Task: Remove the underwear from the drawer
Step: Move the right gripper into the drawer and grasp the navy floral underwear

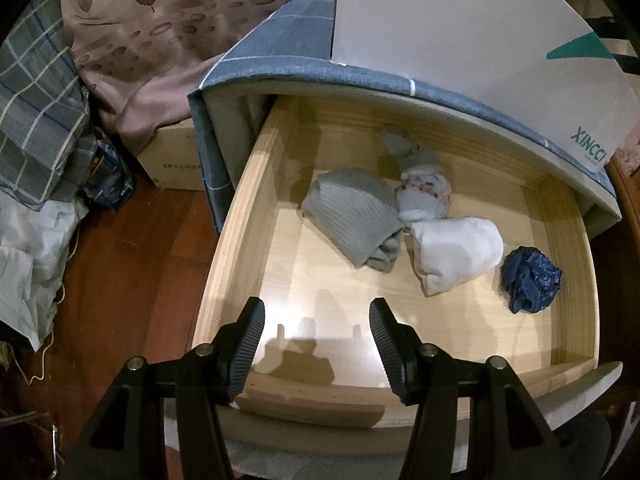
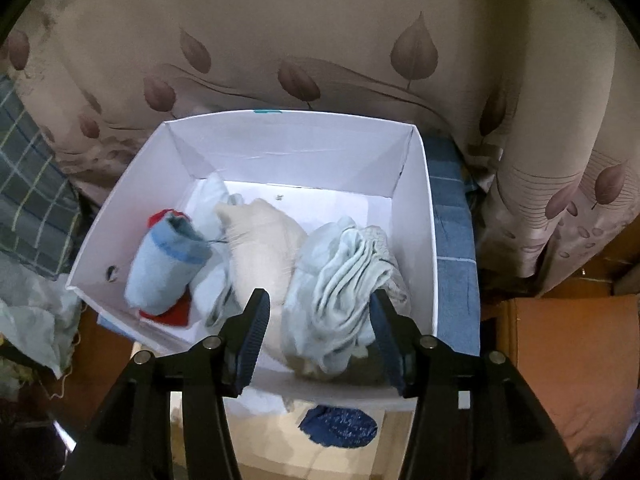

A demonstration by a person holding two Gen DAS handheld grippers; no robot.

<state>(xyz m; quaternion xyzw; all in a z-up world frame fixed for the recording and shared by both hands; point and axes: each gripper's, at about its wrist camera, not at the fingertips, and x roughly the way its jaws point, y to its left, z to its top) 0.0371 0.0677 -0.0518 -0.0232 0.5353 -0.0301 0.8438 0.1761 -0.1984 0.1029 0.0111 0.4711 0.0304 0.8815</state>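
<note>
The wooden drawer (image 1: 236, 240) stands pulled out. Inside lie a grey ribbed folded piece (image 1: 352, 212), a pale patterned bundle (image 1: 424, 188), a white roll (image 1: 456, 252) and a crumpled dark blue piece (image 1: 530, 280). My left gripper (image 1: 317, 308) hangs open over the drawer's bare front part, holding nothing. My right gripper (image 2: 319, 298) is over the white box (image 2: 280, 148), fingers spread. A pale blue-green garment (image 2: 340, 280) lies in the box between them, with no pad visibly pressing on it. A cream piece (image 2: 264, 248) and a light blue roll (image 2: 164, 264) lie beside it. The dark blue piece (image 2: 338, 426) shows below the box.
The white box (image 1: 460, 40) stands on the cabinet's blue checked top (image 1: 280, 40), right above the drawer. A leaf-print curtain (image 1: 160, 40) hangs behind. A cardboard carton (image 1: 172, 156), plaid cloth (image 1: 36, 120) and a plastic bag (image 1: 24, 264) crowd the wooden floor (image 1: 120, 280) at left.
</note>
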